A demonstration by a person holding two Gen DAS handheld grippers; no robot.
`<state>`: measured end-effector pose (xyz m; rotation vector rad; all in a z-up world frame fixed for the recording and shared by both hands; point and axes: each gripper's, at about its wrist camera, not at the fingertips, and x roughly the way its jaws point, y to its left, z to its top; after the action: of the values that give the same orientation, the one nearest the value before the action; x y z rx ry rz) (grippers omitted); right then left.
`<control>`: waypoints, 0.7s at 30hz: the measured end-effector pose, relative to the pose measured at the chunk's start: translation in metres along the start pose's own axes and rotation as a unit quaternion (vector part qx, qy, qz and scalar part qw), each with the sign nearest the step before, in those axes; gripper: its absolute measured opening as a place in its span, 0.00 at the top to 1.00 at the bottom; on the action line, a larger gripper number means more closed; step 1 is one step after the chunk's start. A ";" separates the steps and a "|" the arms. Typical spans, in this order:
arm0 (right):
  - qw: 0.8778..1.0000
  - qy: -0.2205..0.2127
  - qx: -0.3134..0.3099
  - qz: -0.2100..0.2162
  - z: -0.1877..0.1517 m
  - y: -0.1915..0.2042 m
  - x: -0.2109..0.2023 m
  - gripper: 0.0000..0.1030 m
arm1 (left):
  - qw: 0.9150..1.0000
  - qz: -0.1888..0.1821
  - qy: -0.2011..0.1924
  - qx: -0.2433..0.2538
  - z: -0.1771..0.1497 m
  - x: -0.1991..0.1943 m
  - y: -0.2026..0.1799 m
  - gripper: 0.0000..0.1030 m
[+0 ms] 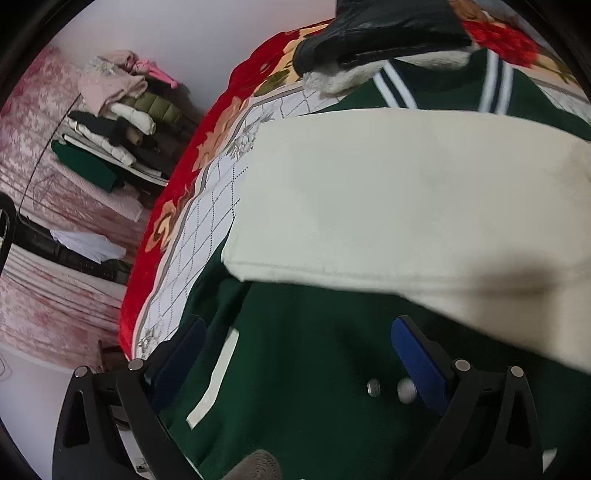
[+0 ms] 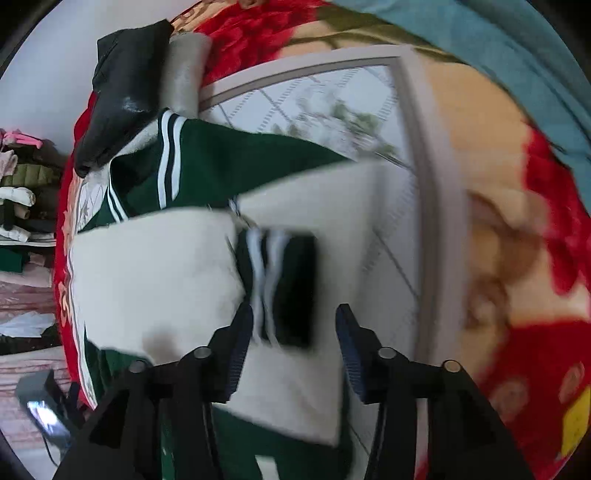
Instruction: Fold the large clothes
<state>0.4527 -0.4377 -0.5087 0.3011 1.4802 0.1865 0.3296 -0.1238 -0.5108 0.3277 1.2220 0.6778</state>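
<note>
A dark green varsity jacket (image 1: 303,350) with cream sleeves lies on a floral bed cover. One cream sleeve (image 1: 388,206) is folded across its chest. My left gripper (image 1: 299,350) is open above the green body near two metal snaps (image 1: 373,387), holding nothing. In the right wrist view the jacket (image 2: 221,162) shows with its striped collar. A cream sleeve (image 2: 155,277) ends in a green striped cuff (image 2: 280,288). My right gripper (image 2: 293,332) is open with the cuff lying between and just ahead of its fingers.
A black leather jacket with fleece lining (image 1: 369,33) lies by the collar. The red floral blanket (image 1: 192,206) covers the bed, with its edge at the left. A pile of folded clothes (image 1: 118,122) sits on a pink surface beyond.
</note>
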 end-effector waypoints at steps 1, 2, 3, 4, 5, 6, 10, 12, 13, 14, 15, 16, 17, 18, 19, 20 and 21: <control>1.000 0.005 0.002 -0.006 -0.013 -0.009 -0.007 0.46 | 1.000 0.004 -0.003 0.005 -0.006 -0.007 -0.001 0.00; 1.000 0.009 0.002 -0.008 -0.023 -0.014 -0.004 0.46 | 1.000 0.012 -0.006 0.012 -0.013 -0.015 -0.003 0.00; 1.000 0.014 0.001 -0.009 -0.035 -0.024 -0.009 0.46 | 1.000 0.020 -0.009 0.022 -0.022 -0.024 -0.006 0.00; 1.000 0.022 -0.002 -0.014 -0.048 -0.031 -0.010 0.46 | 0.999 0.033 -0.012 0.034 -0.035 -0.035 -0.011 0.00; 0.999 0.028 -0.004 -0.016 -0.055 -0.034 -0.004 0.46 | 0.998 0.044 -0.013 0.043 -0.046 -0.044 -0.014 0.00; 0.999 0.036 -0.007 -0.018 -0.067 -0.043 -0.004 0.46 | 0.997 0.055 -0.011 0.054 -0.059 -0.054 -0.020 0.00; 0.996 0.084 -0.001 -0.013 -0.113 -0.083 0.002 0.46 | 0.994 0.066 0.033 0.079 -0.122 -0.103 -0.051 0.00; 0.994 0.104 -0.010 -0.013 -0.126 -0.099 0.004 0.46 | 0.994 0.052 0.060 0.082 -0.146 -0.126 -0.068 0.00; 0.994 0.109 -0.013 -0.013 -0.132 -0.106 0.002 0.46 | 0.993 0.044 0.072 0.083 -0.160 -0.138 -0.079 0.00; 0.993 0.116 -0.019 -0.012 -0.138 -0.114 0.001 0.46 | 0.993 0.035 0.081 0.083 -0.170 -0.146 -0.088 0.00; 0.992 0.121 -0.023 -0.013 -0.142 -0.118 0.001 0.46 | 0.992 0.027 0.088 0.086 -0.182 -0.155 -0.101 0.00; 0.992 0.123 -0.023 -0.011 -0.145 -0.123 0.000 0.46 | 0.991 0.025 0.096 0.091 -0.195 -0.161 -0.117 0.00; 0.992 0.125 -0.024 -0.008 -0.147 -0.129 -0.001 0.46 | 0.989 0.023 0.109 0.096 -0.207 -0.162 -0.132 0.00; 0.992 0.126 -0.024 -0.008 -0.148 -0.130 -0.001 0.46 | 0.988 0.020 0.116 0.098 -0.212 -0.162 -0.140 0.00; 0.992 0.127 -0.024 -0.009 -0.148 -0.137 -0.002 0.46 | 0.987 0.024 0.122 0.104 -0.222 -0.158 -0.155 0.00; 0.992 0.127 -0.022 -0.008 -0.147 -0.139 -0.002 0.46 | 0.986 0.026 0.124 0.109 -0.226 -0.156 -0.161 0.00; 0.992 0.127 -0.021 -0.007 -0.145 -0.139 0.000 0.46 | 0.985 0.027 0.131 0.112 -0.232 -0.148 -0.172 0.00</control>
<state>0.2997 -0.5575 -0.5611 0.2384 1.7276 0.2517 0.1373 -0.3772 -0.5740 0.4715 1.5501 0.6441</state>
